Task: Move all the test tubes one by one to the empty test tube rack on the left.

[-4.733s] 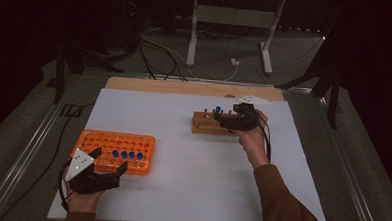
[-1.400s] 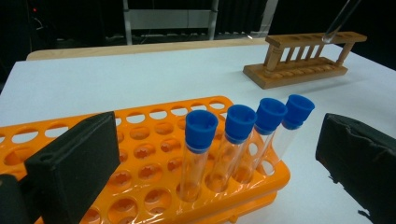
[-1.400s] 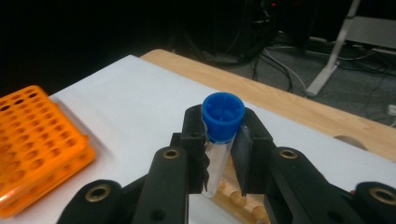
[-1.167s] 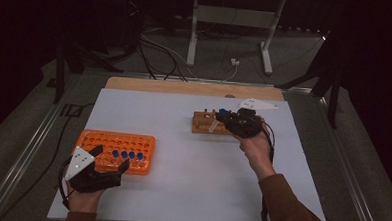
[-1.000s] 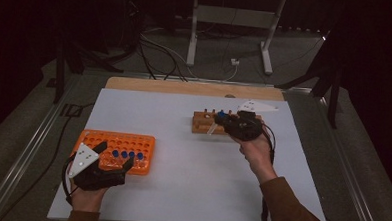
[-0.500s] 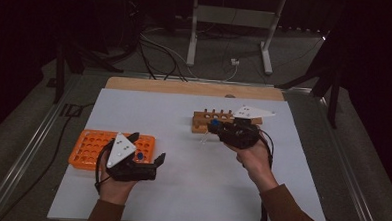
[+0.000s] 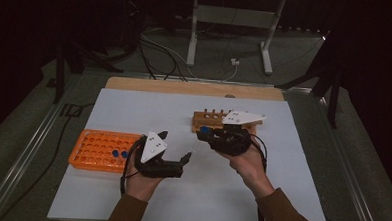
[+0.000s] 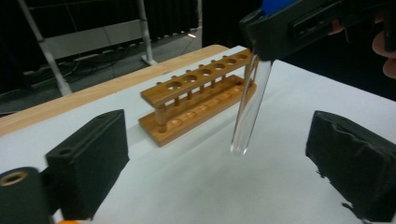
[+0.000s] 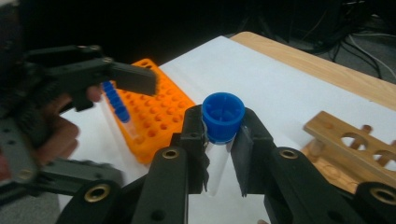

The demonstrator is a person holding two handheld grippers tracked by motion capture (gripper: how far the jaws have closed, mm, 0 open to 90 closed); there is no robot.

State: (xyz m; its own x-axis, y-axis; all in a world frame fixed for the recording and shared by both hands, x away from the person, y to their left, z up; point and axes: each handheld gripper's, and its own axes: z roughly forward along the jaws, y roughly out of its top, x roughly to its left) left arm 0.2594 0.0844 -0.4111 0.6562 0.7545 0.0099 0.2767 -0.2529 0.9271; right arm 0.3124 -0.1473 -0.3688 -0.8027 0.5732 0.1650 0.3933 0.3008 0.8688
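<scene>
My right gripper [image 7: 206, 136] [image 9: 218, 140] is shut on a clear test tube with a blue cap [image 9: 223, 116], just under the cap, and holds it upright in front of the wooden rack [image 7: 209, 121] [image 8: 196, 102]. My left gripper [image 7: 176, 145] [image 8: 219, 163] stands open close to its left. Its jaws have just been closing a little. In the left gripper view the tube [image 8: 250, 107] hangs in the gap between them, touching neither pad. The wooden rack's holes stand empty.
An orange tube rack [image 7: 99, 149] [image 9: 159, 116] lies at the left on the white sheet, with blue-capped tubes [image 7: 119, 153] in its near right part. The wooden table edge [image 7: 185, 87] runs along the back. Cables and stand legs lie on the floor beyond.
My left hand has swung right from the orange rack to the middle of the sheet. My right gripper has carried the tube left and toward me, off the wooden rack.
</scene>
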